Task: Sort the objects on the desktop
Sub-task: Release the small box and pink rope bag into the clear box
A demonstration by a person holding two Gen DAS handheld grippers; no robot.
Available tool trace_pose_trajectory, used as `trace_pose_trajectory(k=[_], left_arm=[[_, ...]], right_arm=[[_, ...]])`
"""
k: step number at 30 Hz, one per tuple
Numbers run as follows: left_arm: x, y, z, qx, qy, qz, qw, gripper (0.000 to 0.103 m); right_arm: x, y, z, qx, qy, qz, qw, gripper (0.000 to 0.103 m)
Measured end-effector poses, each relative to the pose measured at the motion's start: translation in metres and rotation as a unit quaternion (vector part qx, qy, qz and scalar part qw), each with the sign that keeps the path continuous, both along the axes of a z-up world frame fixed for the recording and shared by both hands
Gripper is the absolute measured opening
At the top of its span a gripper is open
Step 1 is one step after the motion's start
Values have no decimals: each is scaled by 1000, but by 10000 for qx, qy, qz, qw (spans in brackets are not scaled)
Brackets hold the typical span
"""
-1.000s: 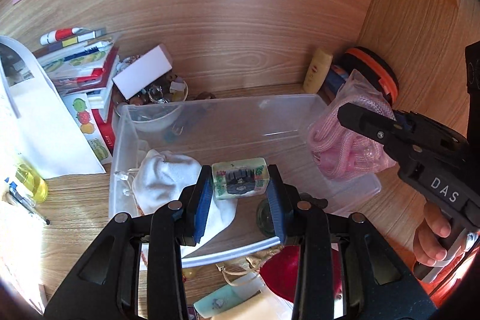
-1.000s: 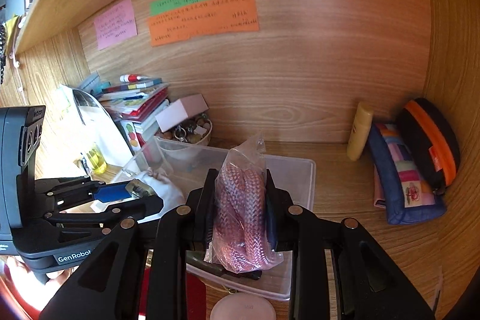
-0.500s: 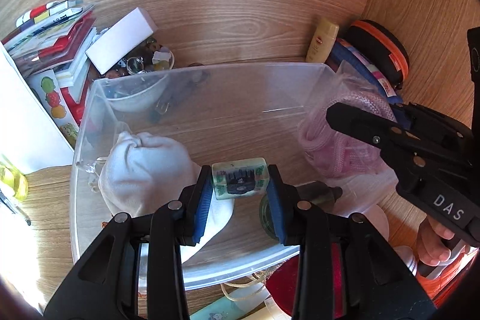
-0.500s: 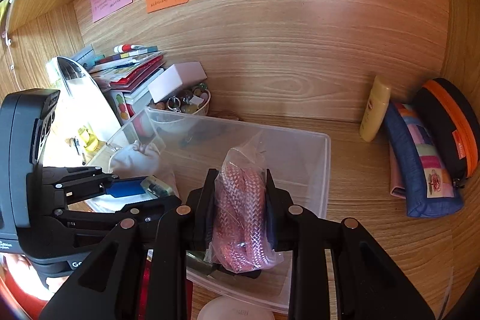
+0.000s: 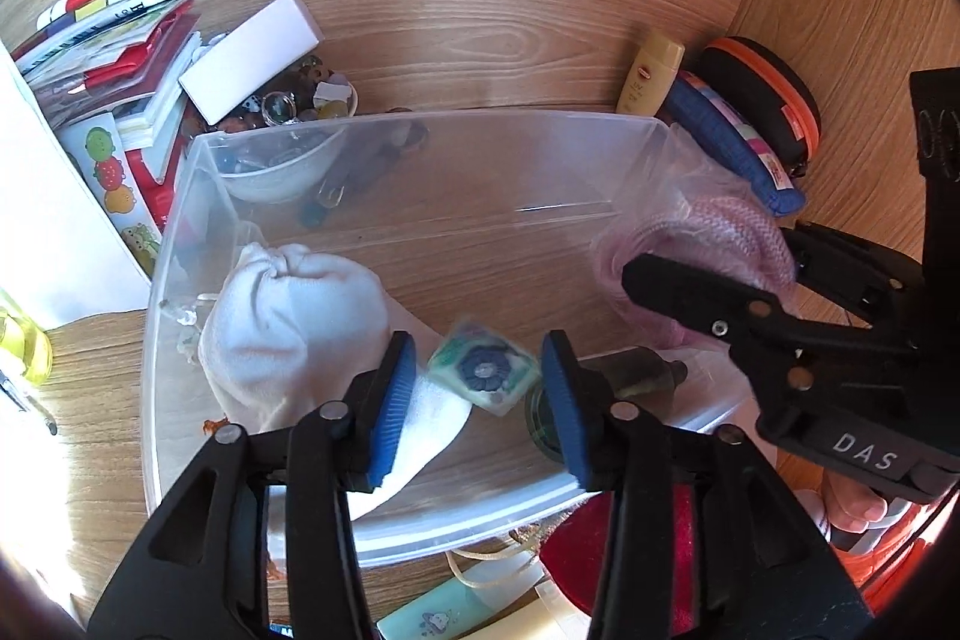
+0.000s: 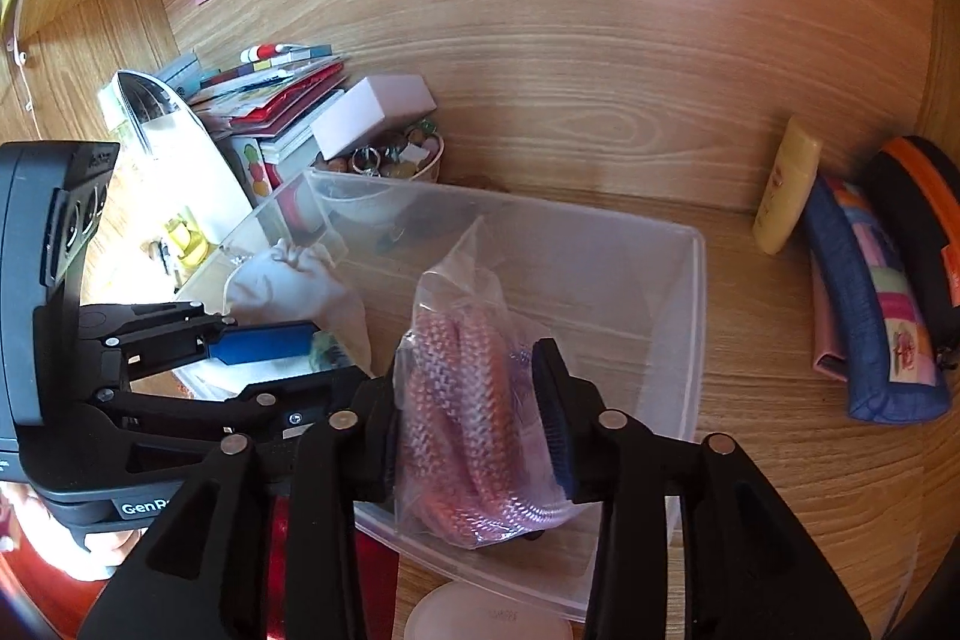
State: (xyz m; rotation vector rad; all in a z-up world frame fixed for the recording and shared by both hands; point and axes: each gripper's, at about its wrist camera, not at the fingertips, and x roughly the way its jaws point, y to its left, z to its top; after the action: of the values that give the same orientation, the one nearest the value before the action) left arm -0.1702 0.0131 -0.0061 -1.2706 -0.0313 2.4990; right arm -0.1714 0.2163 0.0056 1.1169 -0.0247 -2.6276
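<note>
As both jaws have just been opening, left hand-held gripper (image 5: 480, 388) frees the tilted cube (image 5: 483, 370); right hand-held gripper (image 6: 474, 400) loosens around the bag (image 6: 474, 400) over the bin (image 6: 690, 340).

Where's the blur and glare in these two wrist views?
Left wrist: the small clear block between the open pads is motion-smeared, and sunlight blows out the lower-left edge. Right wrist: glare washes out the white paper at left; the bagged rope is sharp. Both: strong fisheye bending, dark corners.
</note>
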Motion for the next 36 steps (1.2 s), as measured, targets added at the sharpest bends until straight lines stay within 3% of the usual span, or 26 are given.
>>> trace_pose_trajectory(k=[14, 20, 36], left_arm=[[7, -6, 10, -10, 260, 86, 9996, 58], [15, -8, 19, -11, 494, 100, 9987, 71], [40, -12, 44, -189, 959, 214, 9950, 75]], right_arm=[[9, 8, 11, -14, 337, -264, 9991, 65], [11, 17, 16, -215, 410, -362, 9983, 81], [30, 12, 42, -51, 654, -621, 9959, 84]])
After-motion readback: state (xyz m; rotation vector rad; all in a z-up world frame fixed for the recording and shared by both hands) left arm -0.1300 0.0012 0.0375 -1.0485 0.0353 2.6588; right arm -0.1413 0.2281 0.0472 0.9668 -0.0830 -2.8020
